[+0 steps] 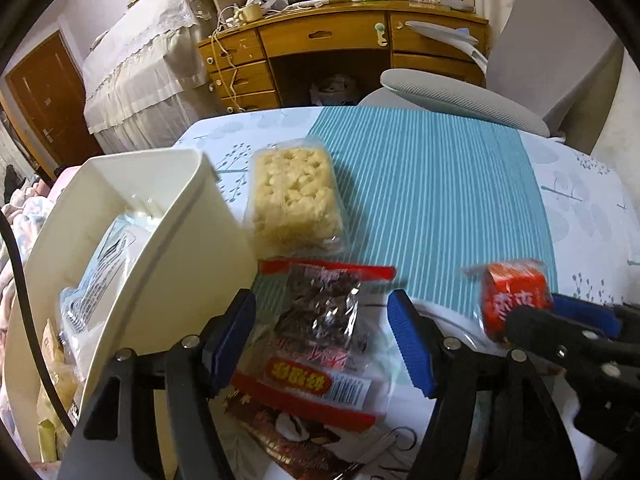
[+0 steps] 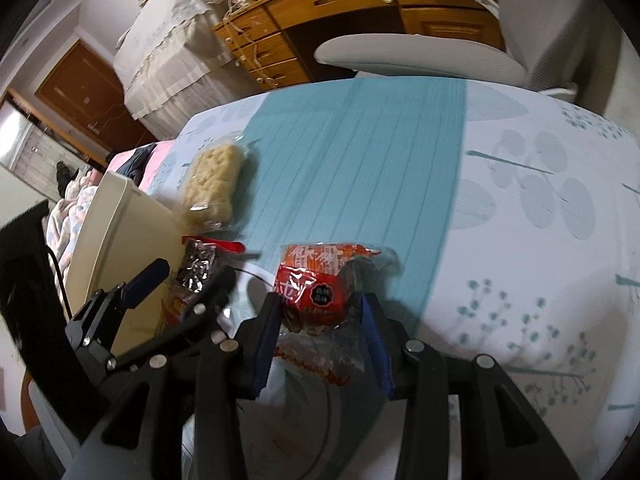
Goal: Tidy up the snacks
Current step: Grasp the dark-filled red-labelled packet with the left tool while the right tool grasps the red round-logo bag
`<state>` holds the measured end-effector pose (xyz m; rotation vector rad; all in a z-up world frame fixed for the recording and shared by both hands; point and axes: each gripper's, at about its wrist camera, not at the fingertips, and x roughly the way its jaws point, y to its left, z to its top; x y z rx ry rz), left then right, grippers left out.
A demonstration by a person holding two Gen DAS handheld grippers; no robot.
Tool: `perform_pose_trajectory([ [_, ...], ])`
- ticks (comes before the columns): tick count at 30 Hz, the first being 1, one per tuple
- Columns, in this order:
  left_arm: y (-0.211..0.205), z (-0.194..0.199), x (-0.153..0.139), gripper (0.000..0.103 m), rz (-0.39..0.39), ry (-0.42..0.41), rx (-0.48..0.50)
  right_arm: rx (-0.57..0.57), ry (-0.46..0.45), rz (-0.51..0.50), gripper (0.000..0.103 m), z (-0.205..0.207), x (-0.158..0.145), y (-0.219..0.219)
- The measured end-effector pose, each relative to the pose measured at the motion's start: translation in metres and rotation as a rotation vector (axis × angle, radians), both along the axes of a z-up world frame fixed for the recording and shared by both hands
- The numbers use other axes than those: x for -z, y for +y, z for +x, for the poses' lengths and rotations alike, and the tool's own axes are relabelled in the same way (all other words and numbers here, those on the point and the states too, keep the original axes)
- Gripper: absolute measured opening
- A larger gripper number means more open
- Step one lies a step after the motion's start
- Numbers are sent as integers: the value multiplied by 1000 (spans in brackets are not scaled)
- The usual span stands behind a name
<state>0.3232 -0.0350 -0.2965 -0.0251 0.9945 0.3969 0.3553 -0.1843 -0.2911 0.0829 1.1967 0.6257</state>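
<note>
Two tongs work over the worktop [image 1: 440, 184]. Left tongs [image 1: 326, 340] stand released, their blue pads astride a red-edged dark snack packet [image 1: 320, 320] without touching it, just beside the cream bin [image 1: 168, 240]. Right tongs [image 2: 320, 320] are clenched on an orange-red snack packet [image 2: 320, 284]. A pale puffed-rice bar [image 1: 294, 196] lies beyond.

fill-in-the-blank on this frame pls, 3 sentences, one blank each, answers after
1. The right gripper is shut on the small ____ snack packet.
2. The dark snack bag lies between the open left gripper pads, beside the ____ bin.
3. The pale rice cracker pack lies on the ____.

Answers: orange-red; cream; table
</note>
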Motion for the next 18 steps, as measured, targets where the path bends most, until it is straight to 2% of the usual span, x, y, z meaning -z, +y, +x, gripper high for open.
perform_pose_trajectory([
  [3, 2, 6, 2, 64, -8, 18, 4, 23, 3, -3, 41, -1, -3, -10],
  [4, 3, 5, 3, 57, -10, 28, -2, 30, 5, -3, 41, -1, -4, -14],
  [5, 7, 6, 6, 45, -11, 46, -20, 40, 7, -2, 41, -2, -5, -18],
  [6, 10, 6, 7, 43, -27, 48, -22, 45, 11, -2, 41, -2, -5, -21],
  [8, 18, 5, 7, 40, -74, 37, -36, 59, 17, -5, 41, -4, -6, -25],
  [18, 22, -4, 5, 39, -104, 76, -30, 111, 57, -12, 40, -24, -12, -40],
])
